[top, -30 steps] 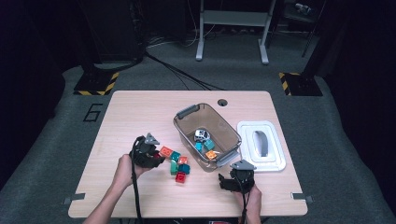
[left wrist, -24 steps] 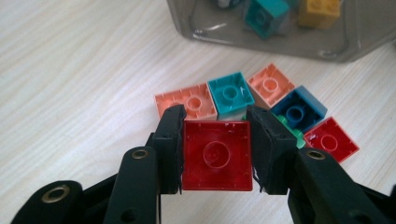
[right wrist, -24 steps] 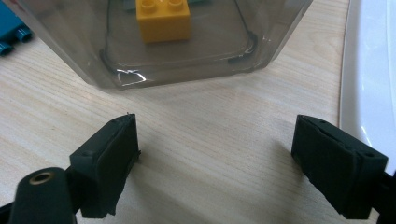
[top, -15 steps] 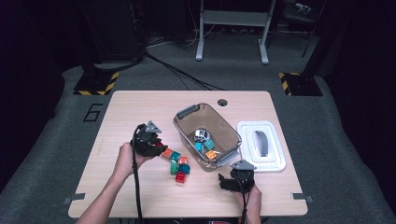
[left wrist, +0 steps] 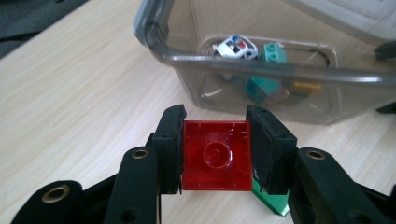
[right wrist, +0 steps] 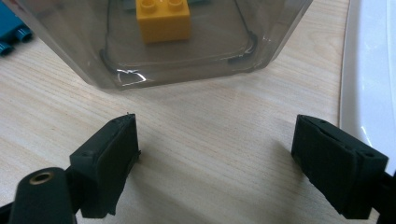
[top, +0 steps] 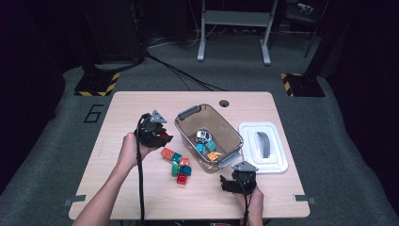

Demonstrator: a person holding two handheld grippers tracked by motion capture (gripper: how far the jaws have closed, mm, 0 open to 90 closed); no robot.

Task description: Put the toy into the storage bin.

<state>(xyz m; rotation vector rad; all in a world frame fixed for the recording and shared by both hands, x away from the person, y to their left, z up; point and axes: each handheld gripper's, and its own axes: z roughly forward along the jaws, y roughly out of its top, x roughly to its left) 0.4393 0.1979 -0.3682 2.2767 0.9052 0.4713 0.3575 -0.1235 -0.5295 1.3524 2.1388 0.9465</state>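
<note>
The wooden table (top: 117, 188) is filling the middle of the high view, and the clear plastic bin (top: 188, 115) is sitting at its centre with its white lid (top: 277, 162) lying flat just to the right. A small toy car (top: 202, 136), teal pieces and a yellow brick (right wrist: 163, 18) are lying inside the bin, and a loose cluster of bricks (top: 178, 164) is resting on the tabletop just left of it, below centre.

The left gripper (left wrist: 215, 156) is hanging left of the bin, above the cluster, with its jaws clamped on a red brick (left wrist: 215, 158); in the left gripper view the brick is sitting square between the pads at lower centre, stud facing the camera, with the bin's corner rising beyond it. The right gripper (right wrist: 215, 163) is resting low near the bin's near end, lower right of the high view, jaws spread wide with nothing between them.

The brick is looking light, rigid and glossy, so it is probably slippery under a glancing grip but in no danger of crushing. The present hold across two flat opposite sides seems the sound one; pinching corners or the stud would likely let it twist out.
</note>
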